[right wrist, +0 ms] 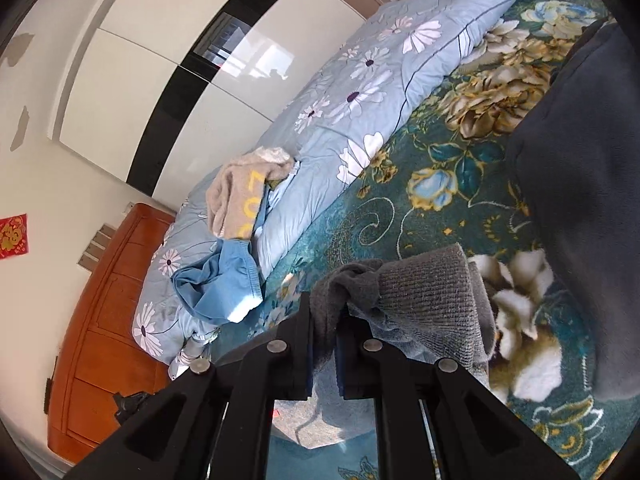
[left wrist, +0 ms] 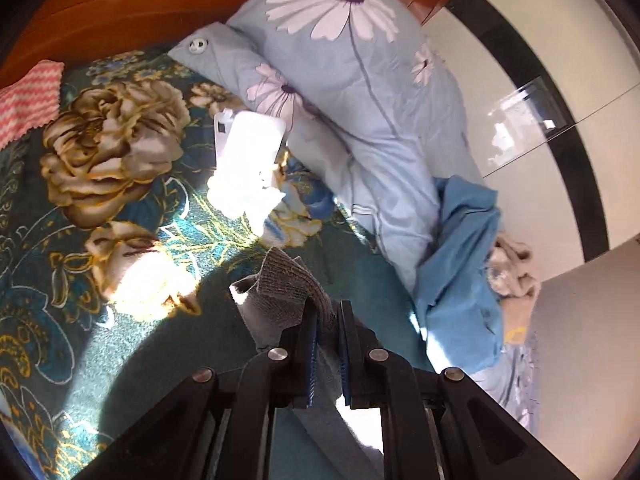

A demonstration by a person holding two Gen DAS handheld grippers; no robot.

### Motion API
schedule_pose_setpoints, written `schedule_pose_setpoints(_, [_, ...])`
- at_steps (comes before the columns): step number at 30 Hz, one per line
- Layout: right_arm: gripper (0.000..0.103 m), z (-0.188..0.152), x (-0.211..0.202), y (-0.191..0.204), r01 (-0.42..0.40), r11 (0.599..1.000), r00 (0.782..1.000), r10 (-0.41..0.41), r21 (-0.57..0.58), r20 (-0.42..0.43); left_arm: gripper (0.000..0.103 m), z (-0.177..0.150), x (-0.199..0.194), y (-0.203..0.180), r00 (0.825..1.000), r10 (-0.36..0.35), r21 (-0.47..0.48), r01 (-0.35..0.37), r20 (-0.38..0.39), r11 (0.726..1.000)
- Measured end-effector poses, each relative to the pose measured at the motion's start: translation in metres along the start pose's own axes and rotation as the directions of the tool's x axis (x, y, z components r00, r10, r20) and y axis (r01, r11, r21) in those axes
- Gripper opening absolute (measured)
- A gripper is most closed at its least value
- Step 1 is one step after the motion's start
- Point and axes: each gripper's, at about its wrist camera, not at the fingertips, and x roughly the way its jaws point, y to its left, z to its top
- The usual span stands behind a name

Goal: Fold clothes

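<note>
Grey ribbed knit garment (left wrist: 280,284) — held above the floral bedspread (left wrist: 100,208), its ribbed hem bunched and pinched in both grippers. Left gripper (left wrist: 327,320): jaws narrow, clamped on a fold of the grey knit, whose cloth rises in a peak just beyond the fingertips and hangs down between the fingers. Right gripper (right wrist: 324,316): jaws likewise nearly together, gripping the grey knit (right wrist: 424,300), which drapes off to the right of the fingers over the bedspread (right wrist: 400,208). Dark grey fleece cloth (right wrist: 580,184) — hanging at the right edge of the right wrist view, over the bedspread; whether it belongs to the same garment cannot be told. Light blue daisy-print quilt (left wrist: 360,92) — rolled along the far edge of the bedspread. Blue garment (left wrist: 460,264) and beige garment (left wrist: 516,268) — crumpled together on the quilt's end. White object (left wrist: 248,148) — sunlit on the bedspread, just beside the quilt. Pink zigzag cloth (left wrist: 28,100) — at the bedspread's edge, against the wooden headboard (left wrist: 160,0).
</note>
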Motion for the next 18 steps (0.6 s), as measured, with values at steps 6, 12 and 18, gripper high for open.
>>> schedule_pose_setpoints(6, [0.009,0.031,0.061,-0.017,0.107,0.993,0.992,-0.103,0.052,-0.067,0.01,0.011,0.089,-0.019,0.991,0.082,-0.044,-0.088,-0.107,0.995])
schedule_pose_setpoints(12, [0.011,0.041,0.092,-0.037,0.175,0.982,0.98,-0.167,0.069,-0.112,0.019,0.012,0.11,-0.029,0.991,0.025,0.05,-0.019,-0.13,0.999])
schedule_pose_setpoints(18, [0.018,0.038,0.095,-0.029,0.195,0.98,0.974,-0.197,-0.03,-0.113,0.058,0.003,0.069,-0.028,0.985,-0.14,0.138,0.153,-0.102,0.979])
